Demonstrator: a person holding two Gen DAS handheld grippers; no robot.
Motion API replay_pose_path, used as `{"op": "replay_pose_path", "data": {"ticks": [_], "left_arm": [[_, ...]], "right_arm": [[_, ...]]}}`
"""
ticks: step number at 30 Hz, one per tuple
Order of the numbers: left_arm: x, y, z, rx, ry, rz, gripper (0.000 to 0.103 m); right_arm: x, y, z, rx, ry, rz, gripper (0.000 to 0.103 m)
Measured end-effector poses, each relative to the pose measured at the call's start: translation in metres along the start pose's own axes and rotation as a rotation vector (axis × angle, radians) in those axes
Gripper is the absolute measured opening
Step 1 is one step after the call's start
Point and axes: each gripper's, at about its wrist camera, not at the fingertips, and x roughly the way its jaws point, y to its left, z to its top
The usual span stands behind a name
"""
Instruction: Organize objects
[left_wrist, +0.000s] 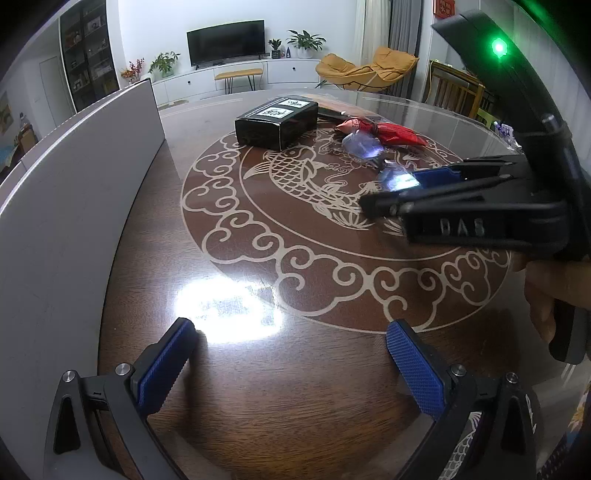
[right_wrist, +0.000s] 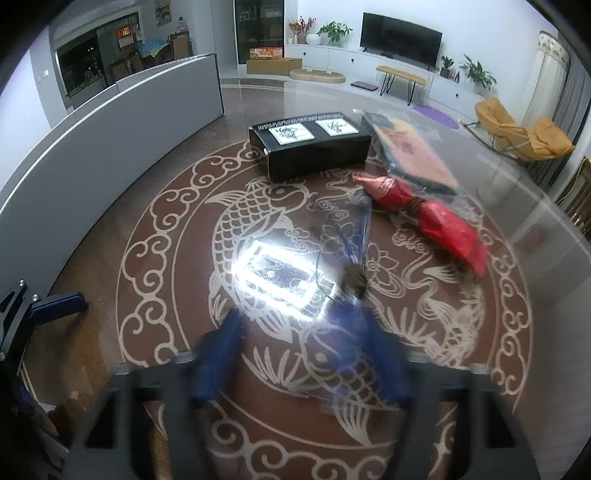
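Nearest to me, left claw: my left gripper (left_wrist: 288, 365) hangs over bare tabletop, its blue pads (left_wrist: 413, 369) standing wide apart with nothing between them.
Table: a dark wooden round table (left_wrist: 258, 406) with a pale carp-and-cloud pattern, a lamp's glare reflected on its glossy top.
Right claw: my right gripper (right_wrist: 303, 354) is blurred in its own view; its jaws stand partly apart, and I cannot tell whether anything is between them. From the left view it reaches in from the right side, held by my hand (left_wrist: 543, 295).
Clear wrapper: a crinkled transparent bag (right_wrist: 354, 251) lies just beyond my right fingertips; whether it touches them I cannot tell.
Red packet: a red foil snack pack (right_wrist: 443, 225) lies to the right of the wrapper, near the middle of the table.
Black box: a black carton (right_wrist: 314, 147) with two white labels sits farther back, well apart from both claws.
Flat package: a plastic-wrapped flat item (right_wrist: 413, 147) lies beside the box's right end.
Left edge: a grey curved panel (left_wrist: 74, 184) stands along the table's left side.
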Motion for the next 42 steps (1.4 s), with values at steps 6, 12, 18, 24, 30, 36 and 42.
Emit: {"op": "replay_pose_path", "data": {"ticks": [6,12,18,24,30,36,42], "left_arm": [[0.0,0.0,0.0,0.0,0.0,0.0,0.103],[0.001,0.0,0.0,0.0,-0.001,0.0,0.103],[0.001,0.0,0.0,0.0,-0.001,0.0,0.103],[0.001,0.0,0.0,0.0,-0.001,0.0,0.103],[0.001,0.0,0.0,0.001,-0.001,0.0,0.103],[0.001,0.0,0.0,0.004,-0.001,0.004,0.103],[0.005,0.001,0.004,-0.002,0.007,0.006,0.103]], "right_arm": [[-0.015,-0.043,-0.02,0.136,-0.039,-0.09,0.036],[-0.044,-0.099,-0.061,0.263,-0.043,-0.175,0.038],[-0.049,-0.102,-0.078,0.225,-0.043,-0.22,0.096],[-0.046,-0.112,-0.079,0.273,-0.039,-0.196,0.103],[-0.046,-0.112,-0.079,0.272,-0.039,-0.196,0.103],[-0.046,-0.112,-0.079,0.272,-0.039,-0.196,0.103],[-0.046,-0.112,-0.079,0.272,-0.039,-0.196,0.103]]}}
